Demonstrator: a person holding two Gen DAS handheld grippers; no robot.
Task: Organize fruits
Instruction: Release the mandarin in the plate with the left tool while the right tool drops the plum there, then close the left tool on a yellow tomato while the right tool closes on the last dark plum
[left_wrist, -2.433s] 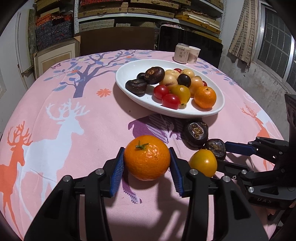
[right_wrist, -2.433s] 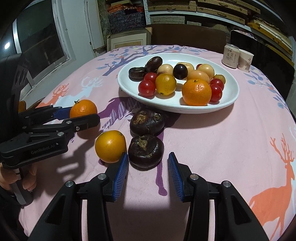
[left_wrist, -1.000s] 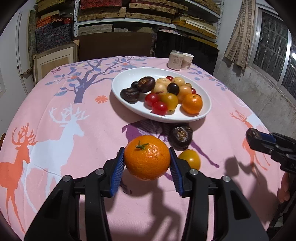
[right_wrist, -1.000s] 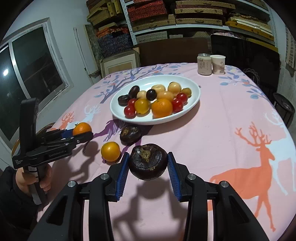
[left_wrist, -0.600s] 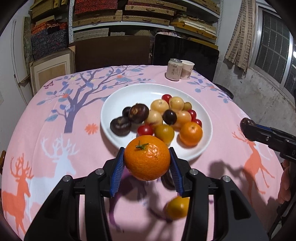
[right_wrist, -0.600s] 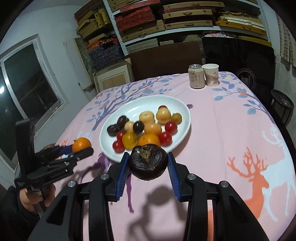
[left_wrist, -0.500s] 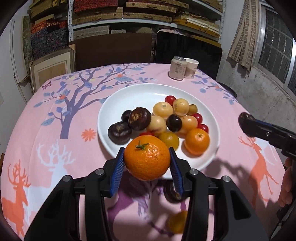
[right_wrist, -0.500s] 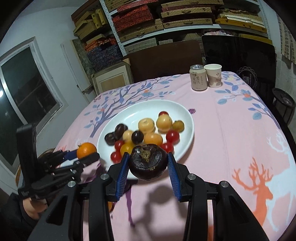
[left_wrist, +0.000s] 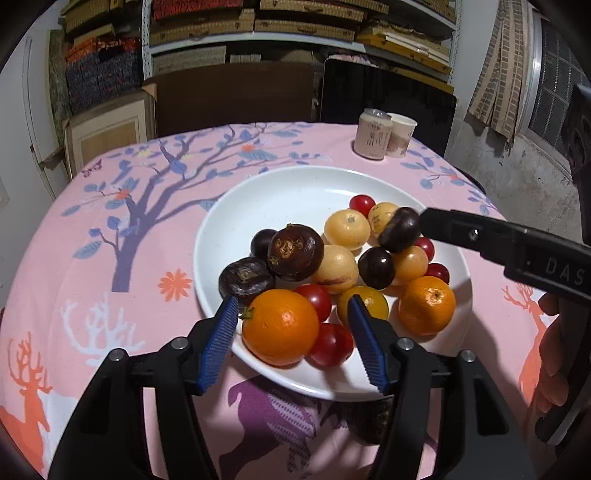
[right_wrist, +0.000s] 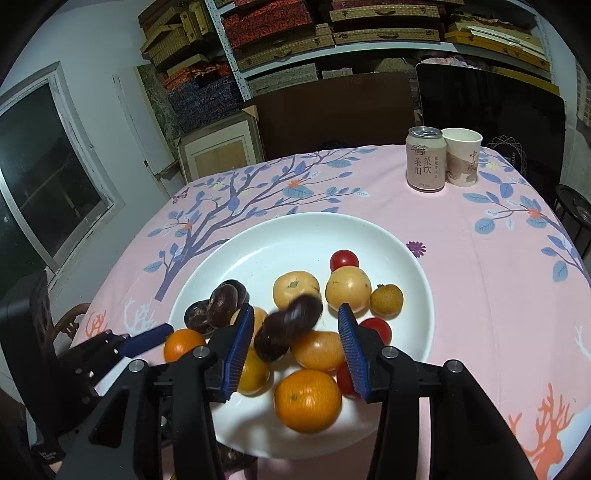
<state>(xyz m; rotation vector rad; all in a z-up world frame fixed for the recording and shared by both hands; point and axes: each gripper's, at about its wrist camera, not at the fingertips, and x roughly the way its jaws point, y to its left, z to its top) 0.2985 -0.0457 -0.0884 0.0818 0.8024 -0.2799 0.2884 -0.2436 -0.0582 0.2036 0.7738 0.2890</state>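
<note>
Left gripper (left_wrist: 291, 338): black two-finger frame, blue ribbed pads, lower centre of left wrist view, angled downward; jaws just opened, pads clear of round orange tangerine (left_wrist: 280, 326) between them.

Right gripper (right_wrist: 295, 345): same build, lower centre of right wrist view; jaws just opened, blurred dark brown fruit (right_wrist: 288, 328) loose between pads.

Person's hand (left_wrist: 554, 354) at right edge of left wrist view.

Glossy white glazed plate (left_wrist: 295, 192) gleams on a matt pink printed cloth (left_wrist: 110, 295). Cherry tomatoes (left_wrist: 330, 345) shine smooth; the mandarin (left_wrist: 280, 326) at six o'clock looks pebbled and waxy. Dark water chestnuts (left_wrist: 295, 251) look rough. Matt black plastic fingers (left_wrist: 173, 373), ribbed blue pads.
</note>
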